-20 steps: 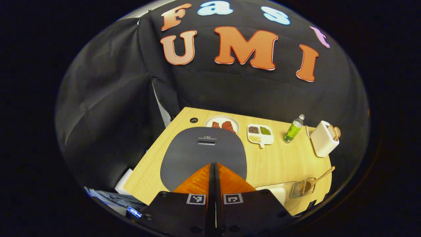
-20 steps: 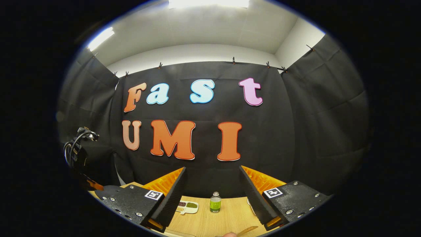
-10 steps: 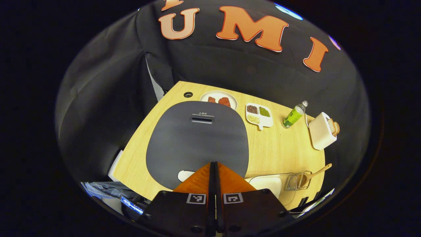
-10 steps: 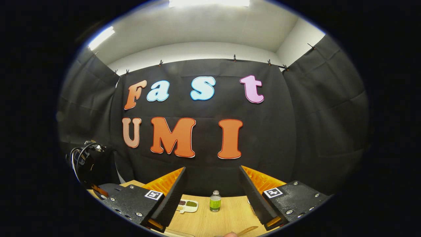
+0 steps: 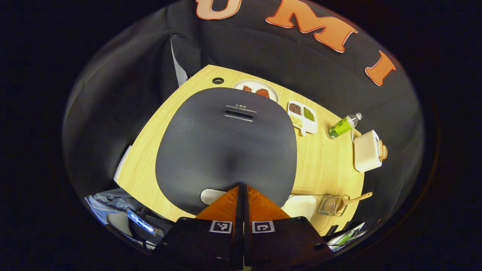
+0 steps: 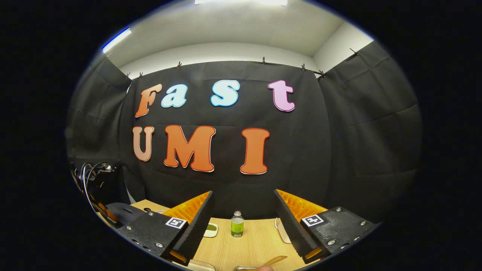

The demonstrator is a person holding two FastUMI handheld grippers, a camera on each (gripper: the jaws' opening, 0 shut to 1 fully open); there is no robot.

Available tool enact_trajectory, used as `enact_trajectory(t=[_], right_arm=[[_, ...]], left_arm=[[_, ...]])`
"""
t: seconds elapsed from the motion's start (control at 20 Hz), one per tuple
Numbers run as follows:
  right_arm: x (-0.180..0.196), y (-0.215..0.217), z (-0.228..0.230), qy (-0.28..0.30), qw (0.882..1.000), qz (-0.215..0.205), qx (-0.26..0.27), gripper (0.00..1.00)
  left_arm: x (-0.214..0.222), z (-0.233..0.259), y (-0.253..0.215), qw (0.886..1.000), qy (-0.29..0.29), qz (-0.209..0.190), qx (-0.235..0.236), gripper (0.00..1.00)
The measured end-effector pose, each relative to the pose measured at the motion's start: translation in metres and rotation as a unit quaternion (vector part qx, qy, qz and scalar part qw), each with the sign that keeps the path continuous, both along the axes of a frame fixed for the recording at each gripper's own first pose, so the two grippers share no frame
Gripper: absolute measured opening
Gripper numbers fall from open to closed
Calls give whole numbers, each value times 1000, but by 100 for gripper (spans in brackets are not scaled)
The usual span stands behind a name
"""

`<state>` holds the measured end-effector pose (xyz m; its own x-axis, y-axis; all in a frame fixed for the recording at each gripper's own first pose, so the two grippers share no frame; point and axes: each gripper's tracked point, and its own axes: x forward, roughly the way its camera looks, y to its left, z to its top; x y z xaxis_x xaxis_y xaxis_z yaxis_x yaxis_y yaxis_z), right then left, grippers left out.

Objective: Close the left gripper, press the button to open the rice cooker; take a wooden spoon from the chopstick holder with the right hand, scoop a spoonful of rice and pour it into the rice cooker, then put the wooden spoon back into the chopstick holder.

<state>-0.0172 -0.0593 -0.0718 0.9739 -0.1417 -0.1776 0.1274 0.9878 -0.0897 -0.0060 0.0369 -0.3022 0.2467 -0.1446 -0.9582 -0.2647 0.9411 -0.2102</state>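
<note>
Dark grey, the rice cooker (image 5: pixel 226 145) lid fills the centre of the left gripper view, closed, with its pale button (image 5: pixel 211 195) at the lower edge. The left gripper (image 5: pixel 241 194) hovers over that button, jaws pressed together on nothing. At lower right of that view the wooden spoon (image 5: pixel 352 199) lies in the wire chopstick holder (image 5: pixel 330 205), beside a container of rice (image 5: pixel 300 206) on the wooden worktop (image 5: pixel 324 165). In the right gripper view the right gripper (image 6: pixel 244 210) has its jaws wide and empty, with a green bottle (image 6: pixel 237 224) between them at the worktop's far edge.
</note>
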Motion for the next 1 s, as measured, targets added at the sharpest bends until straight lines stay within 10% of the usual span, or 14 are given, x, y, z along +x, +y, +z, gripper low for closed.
enact_trajectory(t=[1.0], right_arm=[[-3, 10, -23, 33, 999, -1, 3, 95]], left_arm=[[-6, -4, 18, 999, -19, -8, 37, 6]])
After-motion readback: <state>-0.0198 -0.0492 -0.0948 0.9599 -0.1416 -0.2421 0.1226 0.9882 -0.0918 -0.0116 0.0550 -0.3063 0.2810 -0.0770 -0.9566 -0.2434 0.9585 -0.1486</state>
